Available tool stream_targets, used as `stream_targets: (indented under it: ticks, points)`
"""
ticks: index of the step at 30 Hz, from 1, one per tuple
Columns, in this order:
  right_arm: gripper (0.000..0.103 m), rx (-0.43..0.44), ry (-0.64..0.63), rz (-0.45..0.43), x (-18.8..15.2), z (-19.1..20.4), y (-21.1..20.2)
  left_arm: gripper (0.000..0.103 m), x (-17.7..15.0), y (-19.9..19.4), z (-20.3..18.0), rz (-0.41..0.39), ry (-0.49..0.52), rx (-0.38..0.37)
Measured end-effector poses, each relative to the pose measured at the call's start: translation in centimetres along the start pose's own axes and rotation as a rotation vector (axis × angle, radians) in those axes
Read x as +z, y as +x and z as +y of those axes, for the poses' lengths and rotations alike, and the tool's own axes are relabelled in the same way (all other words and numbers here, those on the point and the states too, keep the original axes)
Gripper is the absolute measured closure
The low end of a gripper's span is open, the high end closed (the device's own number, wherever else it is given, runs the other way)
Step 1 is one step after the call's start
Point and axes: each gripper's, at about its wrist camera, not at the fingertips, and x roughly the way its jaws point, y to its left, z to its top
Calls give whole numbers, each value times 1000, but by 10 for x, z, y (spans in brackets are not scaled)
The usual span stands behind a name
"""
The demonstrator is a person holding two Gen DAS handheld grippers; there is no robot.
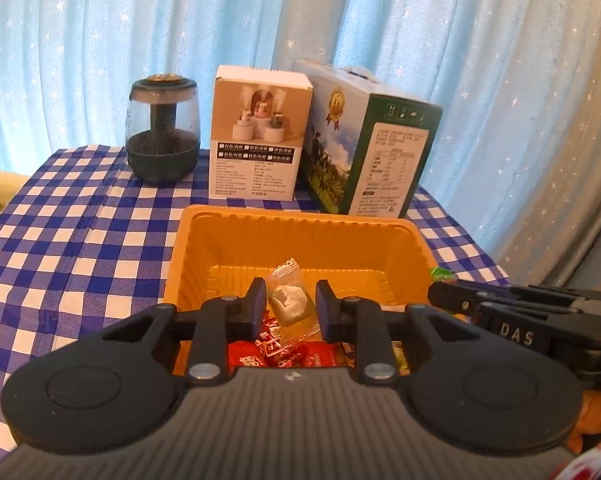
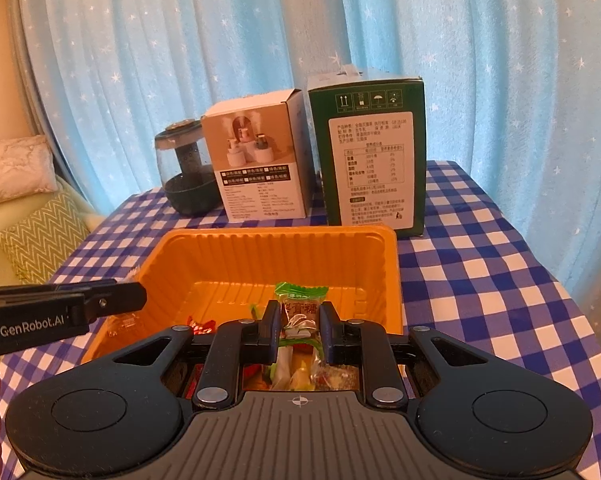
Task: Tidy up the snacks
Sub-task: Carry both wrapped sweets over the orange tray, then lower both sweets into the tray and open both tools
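Two tongs, left [image 1: 291,307] and right [image 2: 300,330], grip one snack each (clear-wrapped [image 1: 290,300], green-wrapped [image 2: 299,312]) above one tray [image 1: 204,240].

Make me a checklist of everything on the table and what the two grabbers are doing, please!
Surface: blue-and-white checked tablecloth.
Job's things: orange tray with red-wrapped snacks at its near end; clear-wrapped snack; green-topped candy.
Clutter: dark jar, white box, green box behind the tray.
Grippers: left hand-held gripper shut on the clear-wrapped snack; right hand-held gripper shut on the green-topped candy, both over the tray.
Cables: nothing seen.
Surroundings: blue starred curtain; cushions at left.
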Motion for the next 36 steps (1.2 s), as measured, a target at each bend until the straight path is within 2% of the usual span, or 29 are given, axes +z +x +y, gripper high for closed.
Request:
stream_targets:
  ticks: [21, 36]
  points:
    - [82, 10, 40, 20, 10, -9, 33, 80, 6, 45, 7, 47, -21, 9]
    - [82, 12, 30, 31, 9, -8, 35, 79, 2, 53, 4, 54, -17, 10]
